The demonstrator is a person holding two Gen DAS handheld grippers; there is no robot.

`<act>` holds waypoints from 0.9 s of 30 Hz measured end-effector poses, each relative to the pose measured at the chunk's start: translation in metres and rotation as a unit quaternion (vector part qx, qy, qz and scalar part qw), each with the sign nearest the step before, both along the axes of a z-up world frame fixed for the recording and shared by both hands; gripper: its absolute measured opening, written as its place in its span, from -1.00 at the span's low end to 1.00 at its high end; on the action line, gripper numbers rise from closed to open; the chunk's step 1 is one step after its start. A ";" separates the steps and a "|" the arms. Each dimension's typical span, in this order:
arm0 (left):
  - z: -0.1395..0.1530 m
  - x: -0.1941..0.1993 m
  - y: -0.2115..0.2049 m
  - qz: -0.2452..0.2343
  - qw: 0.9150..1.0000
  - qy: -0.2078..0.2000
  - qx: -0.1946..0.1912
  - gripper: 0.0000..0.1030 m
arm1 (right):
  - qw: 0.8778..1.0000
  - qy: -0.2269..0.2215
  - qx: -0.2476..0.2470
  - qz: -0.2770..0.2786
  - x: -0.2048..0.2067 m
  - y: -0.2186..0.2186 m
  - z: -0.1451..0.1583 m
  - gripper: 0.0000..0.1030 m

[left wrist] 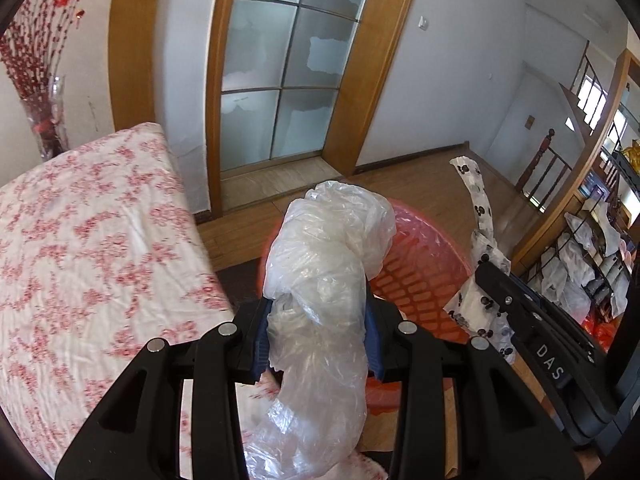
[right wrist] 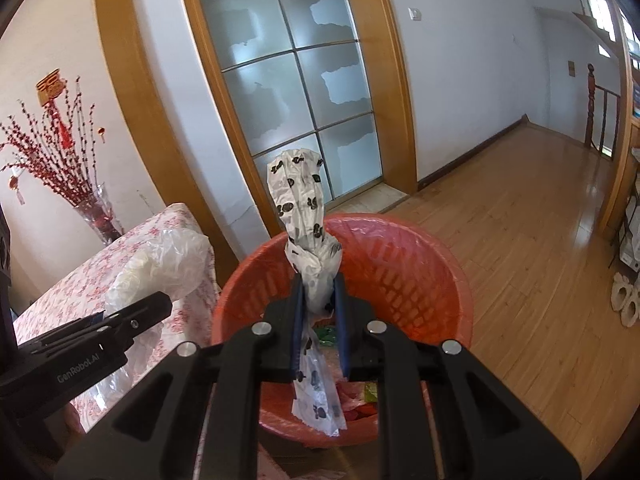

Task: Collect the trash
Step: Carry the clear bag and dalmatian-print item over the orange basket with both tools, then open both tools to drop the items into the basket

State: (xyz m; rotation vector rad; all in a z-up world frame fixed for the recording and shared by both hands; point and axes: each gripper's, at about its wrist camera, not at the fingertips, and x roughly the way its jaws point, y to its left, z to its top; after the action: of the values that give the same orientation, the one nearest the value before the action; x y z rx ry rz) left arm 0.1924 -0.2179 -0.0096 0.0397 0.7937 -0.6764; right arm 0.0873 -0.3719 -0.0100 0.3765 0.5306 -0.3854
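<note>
Left gripper jaws are clamped on a clear bag, right gripper jaws on a printed bag; both hang over the red bin. Risks: the clear bag sits near the rim beside the counter, so it may drop outside. Either film may cling to a pad on release.

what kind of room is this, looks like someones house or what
Most likely a lived-in home, perhaps a hall or landing. A frosted glass door in a wood frame, wood flooring, a floral tablecloth, a vase of red branches and a stair railing all suggest it.
</note>
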 end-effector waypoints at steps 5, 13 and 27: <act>-0.009 0.001 -0.022 -0.018 1.000 0.008 0.008 -0.27 | 1.000 0.003 0.010 -0.012 0.001 -0.017 -0.007 -0.70; -0.019 0.009 -0.047 -0.036 0.999 0.030 0.005 -0.25 | 0.999 -0.004 0.028 -0.024 0.009 -0.041 -0.012 -0.69; -0.027 0.024 -0.036 -0.006 0.999 0.037 0.016 0.22 | 0.999 -0.002 0.028 -0.030 0.009 -0.056 -0.017 -0.15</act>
State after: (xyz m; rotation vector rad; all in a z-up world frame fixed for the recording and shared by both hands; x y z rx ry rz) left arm 0.2160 -0.2534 -0.0367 0.0496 0.8758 -0.6796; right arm 0.0965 -0.4279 -0.0272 0.4486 0.5280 -0.4282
